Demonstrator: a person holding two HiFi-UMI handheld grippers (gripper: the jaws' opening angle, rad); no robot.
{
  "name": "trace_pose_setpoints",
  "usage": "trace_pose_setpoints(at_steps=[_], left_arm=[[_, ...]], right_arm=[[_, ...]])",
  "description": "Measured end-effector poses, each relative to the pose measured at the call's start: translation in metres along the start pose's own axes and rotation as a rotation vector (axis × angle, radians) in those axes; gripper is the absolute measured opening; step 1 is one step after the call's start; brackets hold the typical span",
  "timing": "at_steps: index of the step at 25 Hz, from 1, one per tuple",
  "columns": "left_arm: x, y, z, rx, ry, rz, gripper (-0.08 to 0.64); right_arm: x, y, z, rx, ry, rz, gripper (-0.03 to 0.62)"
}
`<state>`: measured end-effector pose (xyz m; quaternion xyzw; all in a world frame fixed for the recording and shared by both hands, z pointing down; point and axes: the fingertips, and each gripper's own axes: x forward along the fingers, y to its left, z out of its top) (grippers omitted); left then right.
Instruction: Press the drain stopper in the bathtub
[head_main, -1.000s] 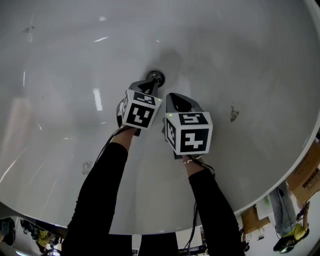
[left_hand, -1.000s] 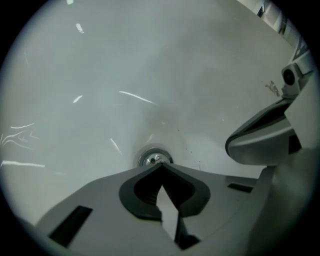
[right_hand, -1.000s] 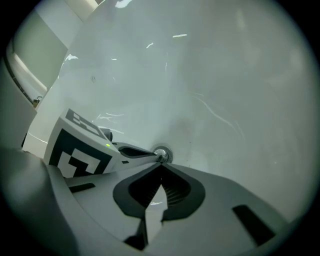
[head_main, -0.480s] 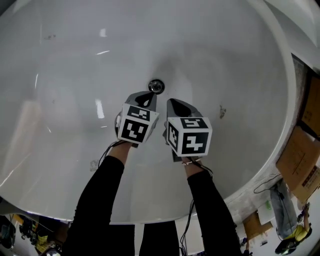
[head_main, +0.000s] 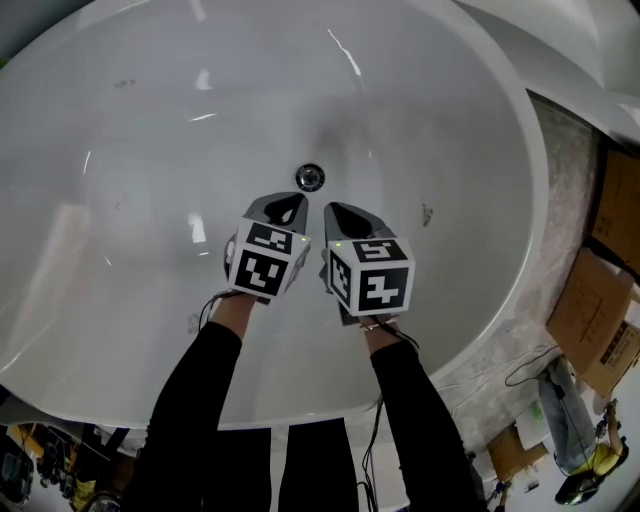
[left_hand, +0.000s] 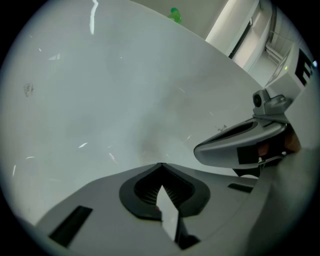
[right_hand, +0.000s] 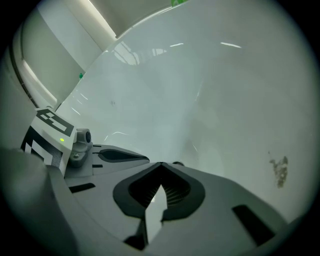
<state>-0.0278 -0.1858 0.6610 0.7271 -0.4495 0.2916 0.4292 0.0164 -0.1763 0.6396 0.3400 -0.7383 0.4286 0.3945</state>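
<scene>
Drain stopper (head_main: 310, 178) sits low in the white bathtub (head_main: 520, 250), in plain sight, just ahead of both tips with a gap between. Left gripper (head_main: 290, 202) hovers nearest it, jaws closed tip to tip on nothing. Right gripper (head_main: 336, 211) is right alongside, jaws together too, empty. Cardboard boxes (head_main: 600, 320) stand outside the rim.

The person is wearing black sleeves (head_main: 195, 400) reaching to the wrists. The left gripper (head_main: 290, 200) is showing a smooth grey shell tapering to a point, with black ribbed pads (left_hand: 147, 187) inside, and is carrying the left cube (head_main: 262, 262), white with black square markers. Right of the left cube, the right gripper (head_main: 335, 210) is wearing the same grey shell and the right cube (head_main: 370, 278), a green light (head_main: 338, 243) glowing on its corner. Below the left cube, thin black cables (head_main: 212, 303) are hanging by both sleeves.
</scene>
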Motion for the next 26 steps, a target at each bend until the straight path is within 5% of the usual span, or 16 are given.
trace_pose_setpoints(at_steps=[26], left_arm=[[-0.082, -0.018, 0.022, 0.014, -0.051, 0.0, 0.005]], right_arm=[[-0.061, 0.016, -0.002, -0.025, -0.04, -0.013, 0.0]])
